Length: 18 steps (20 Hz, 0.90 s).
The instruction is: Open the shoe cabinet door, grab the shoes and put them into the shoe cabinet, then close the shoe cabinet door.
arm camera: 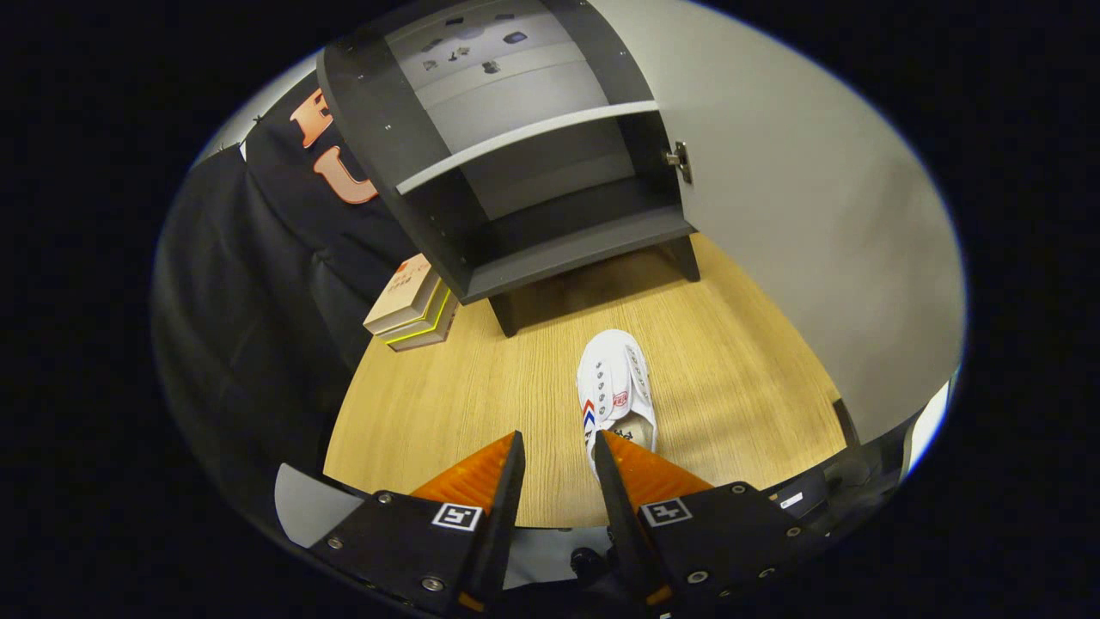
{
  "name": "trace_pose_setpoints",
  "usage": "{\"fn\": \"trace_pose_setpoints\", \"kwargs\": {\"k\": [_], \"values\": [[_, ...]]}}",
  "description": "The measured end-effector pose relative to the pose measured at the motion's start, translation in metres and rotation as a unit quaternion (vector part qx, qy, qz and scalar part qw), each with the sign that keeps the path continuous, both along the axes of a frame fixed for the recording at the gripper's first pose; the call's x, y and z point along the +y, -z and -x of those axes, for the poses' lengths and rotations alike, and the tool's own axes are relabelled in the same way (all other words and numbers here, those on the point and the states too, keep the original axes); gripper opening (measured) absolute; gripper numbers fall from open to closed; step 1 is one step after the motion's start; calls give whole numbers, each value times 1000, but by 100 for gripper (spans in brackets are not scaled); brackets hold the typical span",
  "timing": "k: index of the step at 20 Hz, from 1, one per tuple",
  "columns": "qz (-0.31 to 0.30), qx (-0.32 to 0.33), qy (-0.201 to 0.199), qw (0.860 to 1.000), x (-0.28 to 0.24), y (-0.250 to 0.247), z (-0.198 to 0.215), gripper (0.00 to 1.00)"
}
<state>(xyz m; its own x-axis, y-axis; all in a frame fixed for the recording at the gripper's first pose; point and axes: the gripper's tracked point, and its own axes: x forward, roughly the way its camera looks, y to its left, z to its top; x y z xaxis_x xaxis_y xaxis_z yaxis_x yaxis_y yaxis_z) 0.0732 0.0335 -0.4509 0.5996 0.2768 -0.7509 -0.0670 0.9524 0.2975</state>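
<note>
Gripper [557, 447] fingers parted to moderate gap, holding nothing. White canvas sneaker [615, 391] on wooden tabletop [481, 395], just ahead at about 1 o'clock, heel by right fingertip, long axis toward shoe cabinet [516, 172] at 12 o'clock. Cabinet door [799, 223] already open. Next, likely: shift right to straddle heel.

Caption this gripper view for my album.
Open gripper hovers by a white shoe before the open shoe cabinet.
</note>
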Motion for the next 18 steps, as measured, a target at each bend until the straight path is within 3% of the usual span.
{"fn": "trace_pose_setpoints", "kwargs": {"k": [13,18], "values": [[15,70,-16,997,1,115,-23,48],[1,79,-9,997,9,128,-34,36]]}}
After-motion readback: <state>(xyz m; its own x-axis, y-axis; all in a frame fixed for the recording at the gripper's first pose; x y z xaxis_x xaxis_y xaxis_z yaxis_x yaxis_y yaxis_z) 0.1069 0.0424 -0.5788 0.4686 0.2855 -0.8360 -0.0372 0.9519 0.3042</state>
